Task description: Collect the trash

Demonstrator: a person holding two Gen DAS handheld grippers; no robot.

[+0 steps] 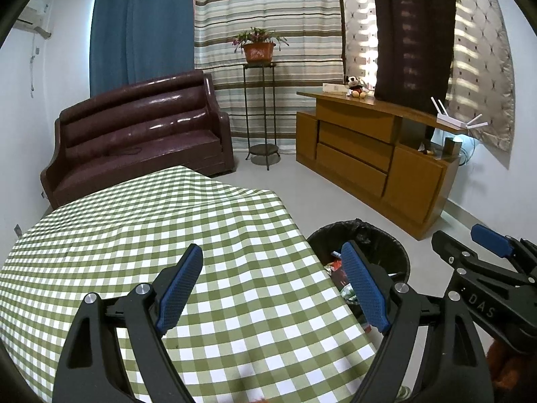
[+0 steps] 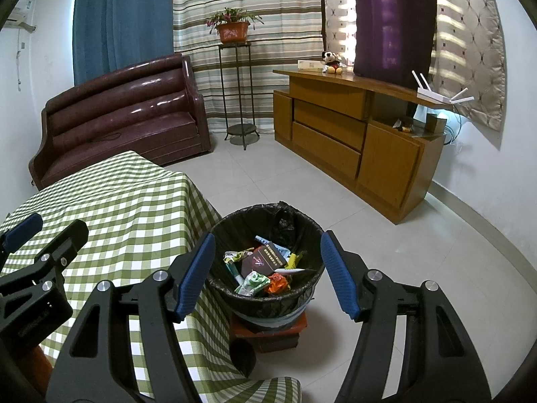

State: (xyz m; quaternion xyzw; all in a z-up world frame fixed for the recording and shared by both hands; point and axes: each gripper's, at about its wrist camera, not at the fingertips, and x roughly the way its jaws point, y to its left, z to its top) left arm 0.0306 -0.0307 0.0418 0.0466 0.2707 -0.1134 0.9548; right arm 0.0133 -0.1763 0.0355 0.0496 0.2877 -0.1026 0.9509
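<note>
We hold the left gripper point(image 1: 272, 288) spread wide and empty over the green-and-white gingham tablecloth point(image 1: 134, 235), where we see no litter. The right gripper point(image 2: 266, 275), jaws parted with nothing between them, hangs over the round bin point(image 2: 235, 295) lined with a glossy black bag, beside the table. Inside lie crumpled wrappers point(image 2: 255, 283) and a stiff maroon booklet point(image 2: 265, 262). We judge collection nearly complete; a sound final step is scanning cloth and tiled floor point(image 2: 352, 235) before withdrawing.
</note>
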